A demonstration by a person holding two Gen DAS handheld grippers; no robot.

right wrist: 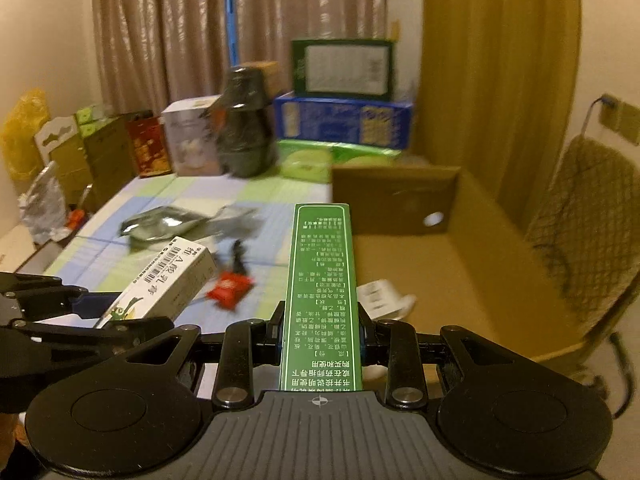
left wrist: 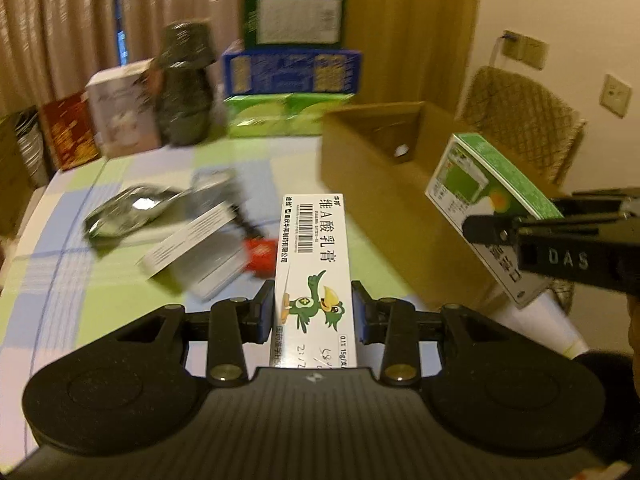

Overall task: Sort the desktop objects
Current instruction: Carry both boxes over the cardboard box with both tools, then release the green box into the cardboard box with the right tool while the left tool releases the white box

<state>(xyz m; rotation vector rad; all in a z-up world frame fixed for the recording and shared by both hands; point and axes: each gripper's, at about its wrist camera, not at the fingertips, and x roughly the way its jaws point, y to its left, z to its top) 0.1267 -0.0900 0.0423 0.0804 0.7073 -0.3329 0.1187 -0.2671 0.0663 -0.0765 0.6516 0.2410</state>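
Over the checked tablecloth [left wrist: 120,184], two grippers' fingers clamped on one carton apiece: white carton [left wrist: 314,264], green carton [right wrist: 322,292].

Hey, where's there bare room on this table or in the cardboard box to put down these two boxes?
The cardboard box floor is mostly bare; only a white packet lies near its left wall. On the table, the checked cloth is free between the silver pouch and the far cartons. It is crowded mid-table around the red packet and pouch.
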